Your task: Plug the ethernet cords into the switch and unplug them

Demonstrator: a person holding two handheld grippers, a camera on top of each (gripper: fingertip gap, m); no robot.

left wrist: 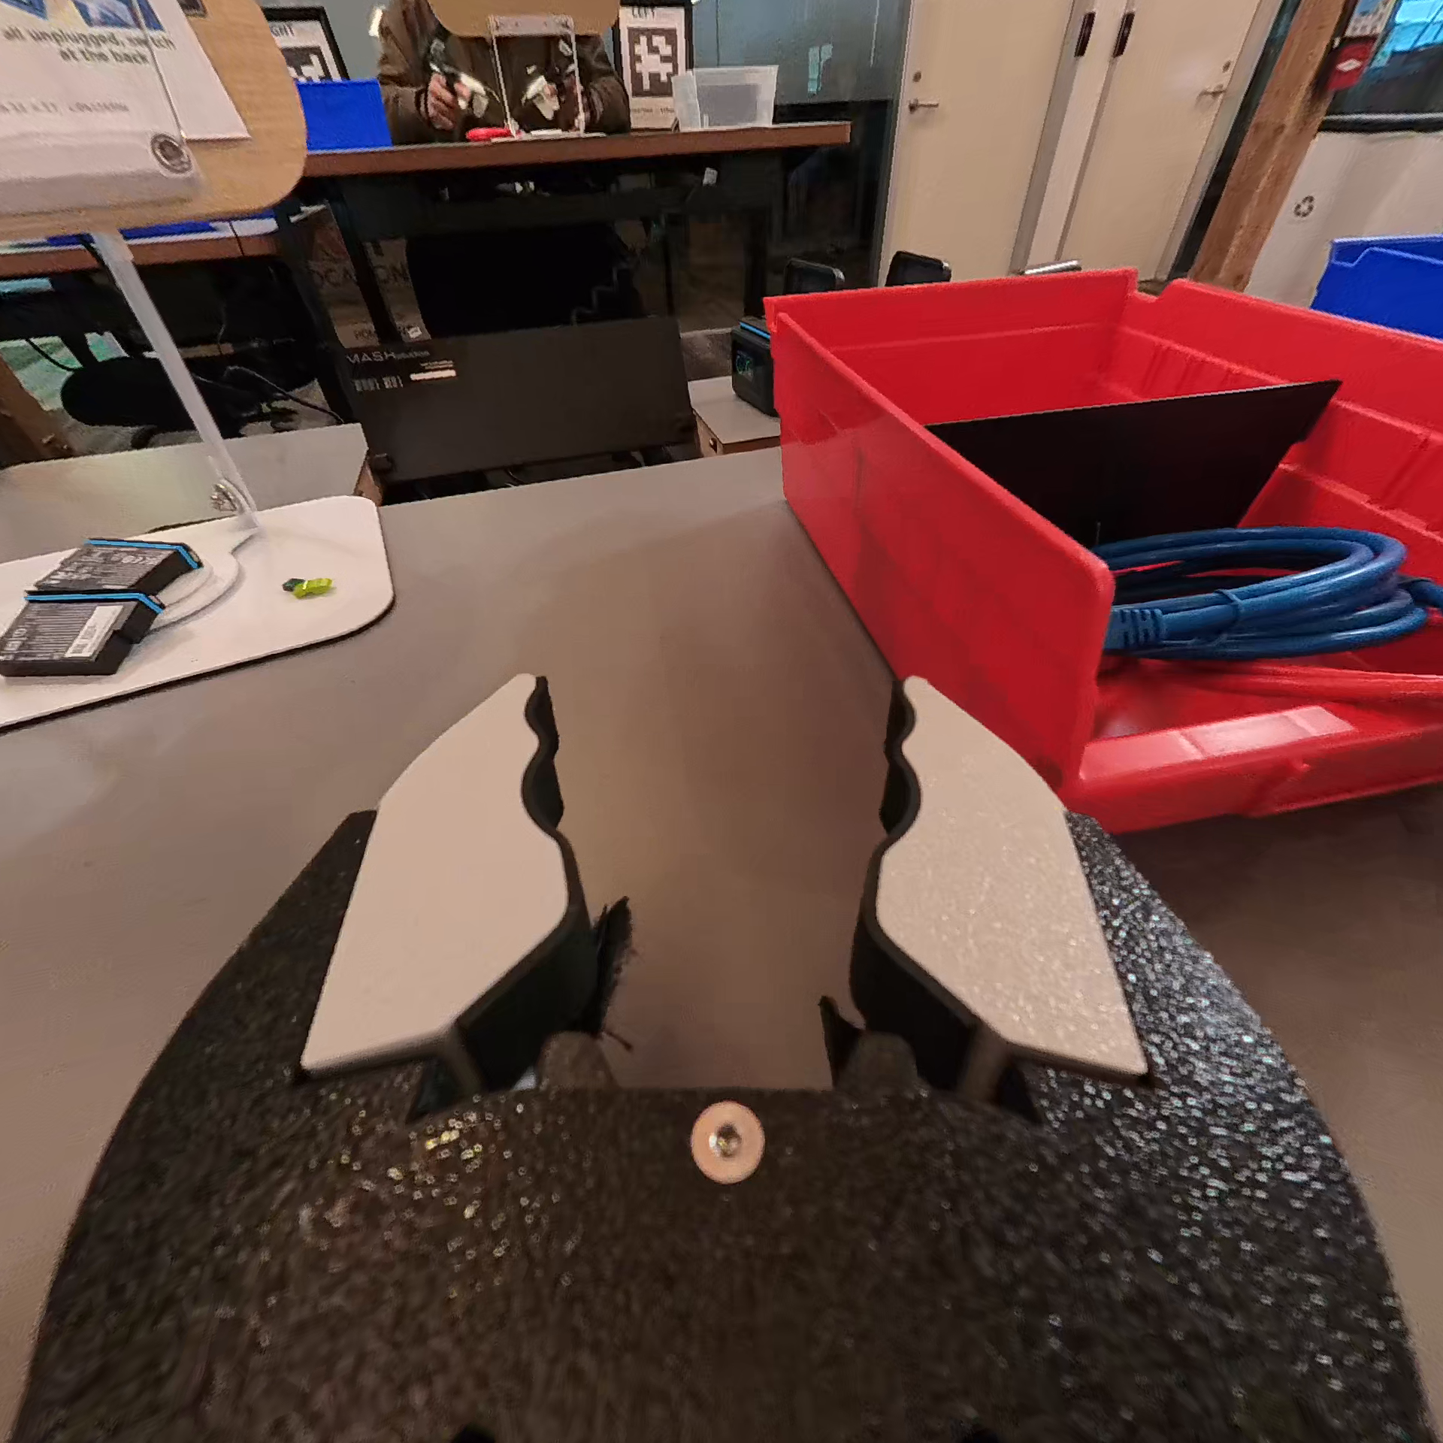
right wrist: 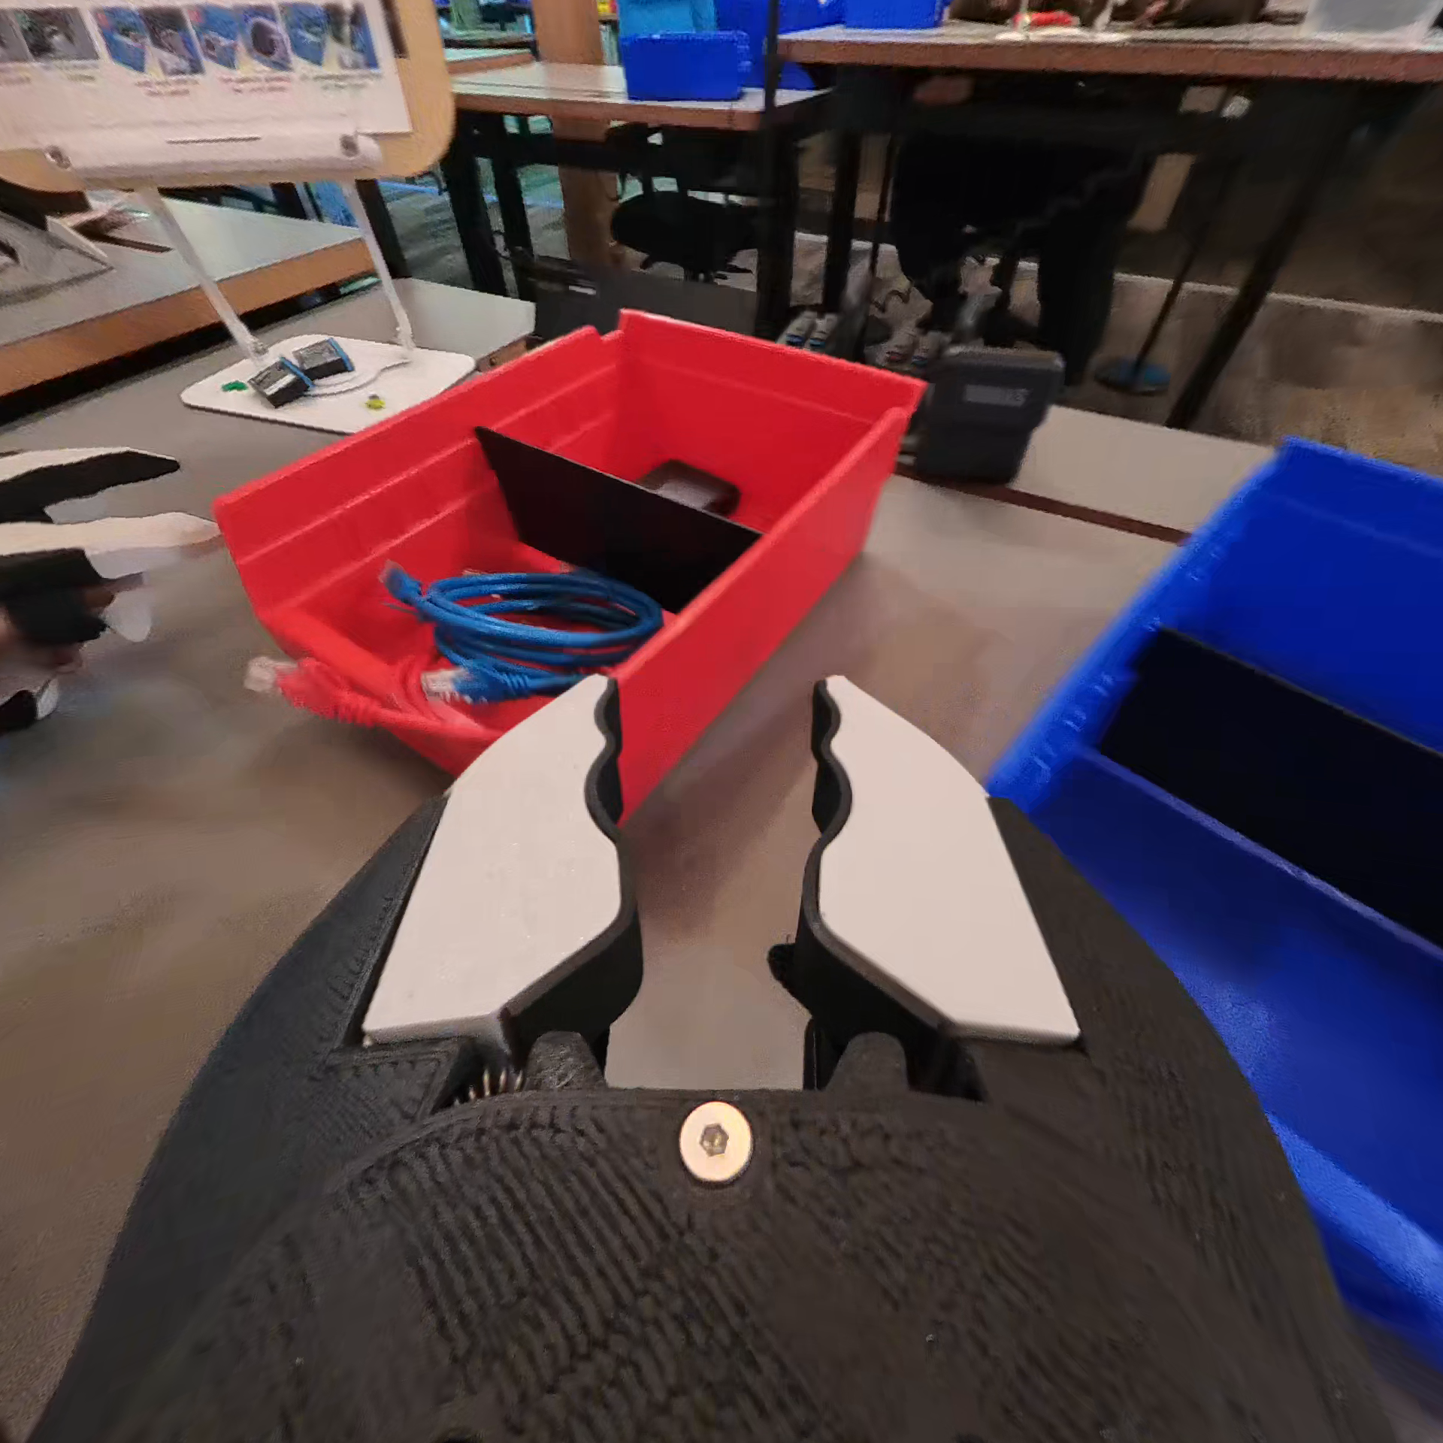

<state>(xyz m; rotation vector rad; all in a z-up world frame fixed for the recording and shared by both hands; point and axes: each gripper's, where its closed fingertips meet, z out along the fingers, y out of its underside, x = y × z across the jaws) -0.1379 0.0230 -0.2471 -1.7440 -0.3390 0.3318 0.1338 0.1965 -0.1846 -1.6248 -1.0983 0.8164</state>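
Left wrist view: I am holding the left gripper point(left wrist: 722, 703) over the grey counter point(left wrist: 625, 593), jaws released and empty, just beside the red bin point(left wrist: 937, 546). Right gripper point(right wrist: 714, 703) is hovering likewise, jaws parted, empty. Blue cable point(right wrist: 539, 617) is lying coiled in the bin's near compartment.

A red plastic bin point(right wrist: 750, 625) with a black divider point(right wrist: 617, 523) holds a coiled blue cable point(right wrist: 539, 625); a blue bin point(right wrist: 1218, 843) stands beside it.

Even indoor light, wide-angle edge warp, slight motion blur.
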